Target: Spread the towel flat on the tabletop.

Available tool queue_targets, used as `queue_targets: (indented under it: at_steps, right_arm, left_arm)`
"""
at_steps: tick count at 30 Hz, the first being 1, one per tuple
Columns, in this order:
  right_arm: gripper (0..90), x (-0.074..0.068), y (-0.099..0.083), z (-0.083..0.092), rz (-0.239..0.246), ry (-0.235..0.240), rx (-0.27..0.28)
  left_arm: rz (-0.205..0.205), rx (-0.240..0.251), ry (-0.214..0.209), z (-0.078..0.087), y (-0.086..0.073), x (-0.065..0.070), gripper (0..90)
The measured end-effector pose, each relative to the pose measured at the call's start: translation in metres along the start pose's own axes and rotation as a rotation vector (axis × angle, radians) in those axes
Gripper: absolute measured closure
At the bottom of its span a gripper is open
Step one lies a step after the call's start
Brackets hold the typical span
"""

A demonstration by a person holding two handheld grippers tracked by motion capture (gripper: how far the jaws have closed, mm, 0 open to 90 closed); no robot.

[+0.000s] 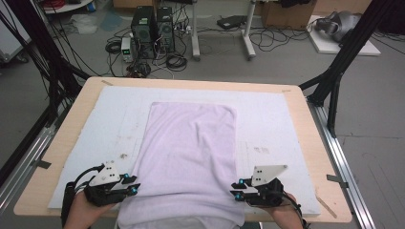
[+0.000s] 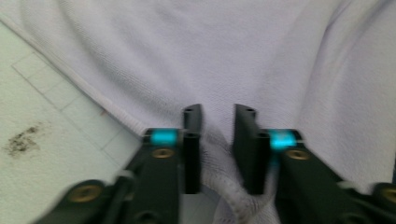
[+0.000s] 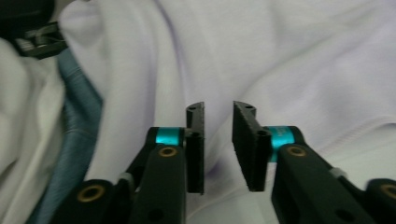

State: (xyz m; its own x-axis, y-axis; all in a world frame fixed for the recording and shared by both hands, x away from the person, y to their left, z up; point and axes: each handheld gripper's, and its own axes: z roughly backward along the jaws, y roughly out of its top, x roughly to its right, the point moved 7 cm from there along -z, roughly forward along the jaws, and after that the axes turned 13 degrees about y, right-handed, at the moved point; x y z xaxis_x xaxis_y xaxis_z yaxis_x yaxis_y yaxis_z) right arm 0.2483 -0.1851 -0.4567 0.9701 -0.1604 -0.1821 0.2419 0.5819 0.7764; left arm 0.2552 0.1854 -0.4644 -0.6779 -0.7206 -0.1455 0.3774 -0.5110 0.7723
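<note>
The lilac towel lies spread on the white mat, near edge overhanging; left gripper and right gripper stand slightly open, cloth ungripped between; lift both clear evenly.

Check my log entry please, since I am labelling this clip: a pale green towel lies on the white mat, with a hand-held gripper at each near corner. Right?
Wrong colour: the towel is pale lilac, not green, as the high view shows. The rest stands: it lies on the white mat, with the left hand-held gripper and the right hand-held gripper at its near corners.
</note>
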Motion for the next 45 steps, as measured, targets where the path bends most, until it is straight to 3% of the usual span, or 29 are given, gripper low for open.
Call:
queue_targets:
  at_steps: [3, 6, 10, 12, 15, 16, 17, 18, 20, 22, 25, 26, 28, 32, 33, 34, 36, 37, 39, 42, 45]
  right_arm:
    - [65.7, 0.018, 0.008, 0.003, -0.025, -0.055, 0.03]
    - [64.9, 0.045, 0.011, -0.001, -0.038, -0.127, -0.021]
    - [65.1, 0.084, 0.013, -0.01, -0.101, -0.198, -0.052]
    - [66.3, 0.095, 0.013, -0.014, -0.112, -0.207, -0.057]
    - [72.6, 0.105, 0.007, -0.024, -0.14, -0.178, -0.1]
    - [76.1, 0.106, 0.004, -0.027, -0.155, -0.154, -0.118]
    - [83.3, 0.107, 0.004, -0.026, -0.165, -0.131, -0.102]
    - [84.3, 0.108, 0.004, -0.024, -0.16, -0.114, -0.105]
    - [85.1, 0.11, 0.002, -0.017, -0.167, -0.121, -0.127]
    - [84.6, 0.114, 0.001, -0.005, -0.178, -0.152, -0.114]
    - [78.9, 0.115, 0.003, 0.007, -0.202, -0.177, -0.057]
    - [77.2, 0.113, 0.004, 0.008, -0.184, -0.195, -0.062]
    - [72.7, 0.103, 0.009, 0.007, -0.146, -0.179, -0.052]
    - [58.7, 0.083, 0.009, -0.006, -0.079, -0.147, -0.085]
    - [58.3, 0.082, 0.006, -0.009, -0.073, -0.156, -0.113]
    - [58.9, 0.084, 0.002, -0.012, -0.076, -0.164, -0.135]
    - [71.0, 0.089, -0.004, -0.017, -0.105, -0.16, -0.166]
    - [80.4, 0.091, -0.004, -0.018, -0.123, -0.142, -0.148]
    - [89.3, 0.097, -0.002, -0.015, -0.113, -0.178, -0.164]
    - [89.4, 0.108, 0.004, -0.005, -0.133, -0.232, -0.141]
    - [89.4, 0.117, 0.01, 0.0, -0.137, -0.255, -0.119]
  left_arm:
    - [0.016, 0.003, -0.009, -0.009, 0.007, -0.005, 55.0]
    - [0.017, -0.02, -0.01, -0.025, 0.01, -0.01, 56.4]
    - [0.011, -0.066, -0.015, -0.042, 0.006, -0.012, 70.8]
    - [-0.002, -0.068, -0.015, -0.043, 0.002, -0.011, 80.5]
    - [0.001, -0.07, -0.031, -0.04, 0.0, -0.011, 84.6]
    - [0.0, -0.069, -0.028, -0.039, 0.0, -0.012, 85.2]
    - [0.0, -0.069, -0.027, -0.038, -0.001, -0.013, 86.0]
    - [0.01, -0.069, -0.026, -0.037, -0.002, -0.013, 86.2]
    - [0.013, -0.067, -0.022, -0.036, -0.004, -0.015, 86.2]
    - [0.021, -0.064, -0.022, -0.035, -0.004, -0.015, 84.0]
    - [0.043, -0.039, -0.003, -0.033, 0.002, -0.018, 67.9]
    - [0.046, -0.025, -0.001, -0.032, 0.005, -0.02, 66.4]
    - [0.05, -0.02, 0.007, -0.033, 0.009, -0.022, 65.0]
    - [0.032, -0.077, 0.023, -0.047, 0.007, -0.025, 54.2]
    - [0.028, -0.095, 0.024, -0.051, 0.005, -0.025, 54.7]
    - [0.021, -0.08, 0.021, -0.051, 0.006, -0.025, 57.9]
    - [0.014, -0.084, 0.008, -0.052, 0.007, -0.025, 79.4]
    - [0.006, -0.088, 0.011, -0.052, 0.008, -0.025, 83.9]
    - [0.009, -0.082, 0.027, -0.054, 0.012, -0.026, 86.8]
    - [0.031, -0.038, 0.074, -0.06, 0.02, -0.033, 87.1]
    - [0.042, -0.005, 0.149, -0.072, 0.028, -0.044, 87.3]
